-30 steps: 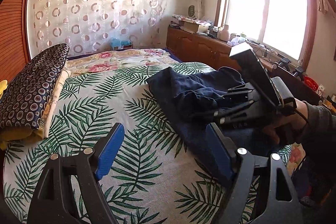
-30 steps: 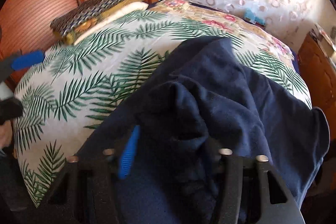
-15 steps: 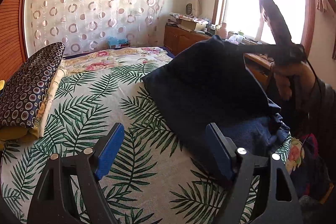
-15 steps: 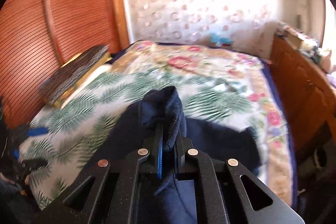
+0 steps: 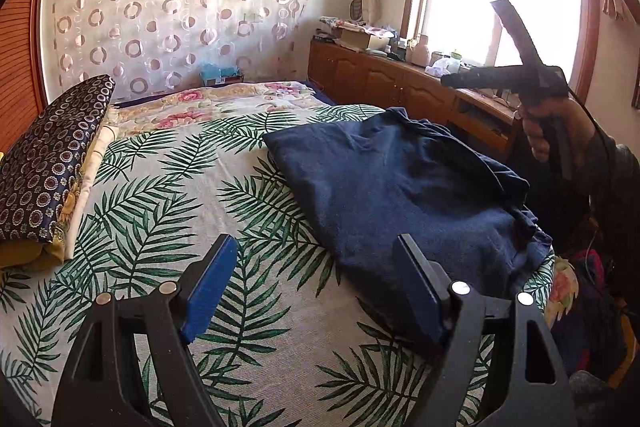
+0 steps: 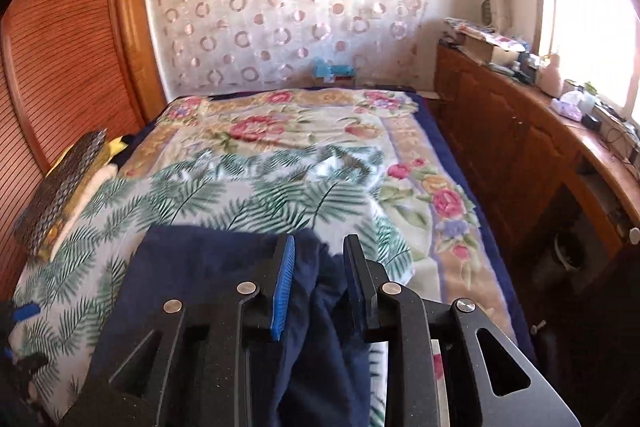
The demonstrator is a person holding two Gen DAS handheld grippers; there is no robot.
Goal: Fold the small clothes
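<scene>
Right gripper (image 6: 318, 283): raised above the bed's near right edge, jaws opening, nothing pinched; the cloth seen in the gap between them lies lower, on the bed, not between the pads. Left gripper (image 5: 316, 291): jaws wide apart and empty, held low over the near edge of the bed, its right finger (image 5: 420, 291) just beside the garment's near hem. Navy garment (image 5: 400, 179): lies on the palm-leaf sheet (image 5: 168, 203) toward the bed's right edge, roughly spread, with a bunched ridge of folds along its right side and its near right corner rumpled close to the drop-off. Beyond, a floral blanket (image 6: 304, 127) covers the far end of the bed; a patterned pillow (image 5: 44, 167) sits along the left edge. Wooden cabinets (image 6: 504, 147) run past the right side. Risks, as judged: the bunched right side may get folded in as a lump unless it is smoothed first; the corner near the right edge could slide off the bed if the cloth is tugged that way; a grab by the left gripper at the hem may also catch the sheet beneath, dragging both.
</scene>
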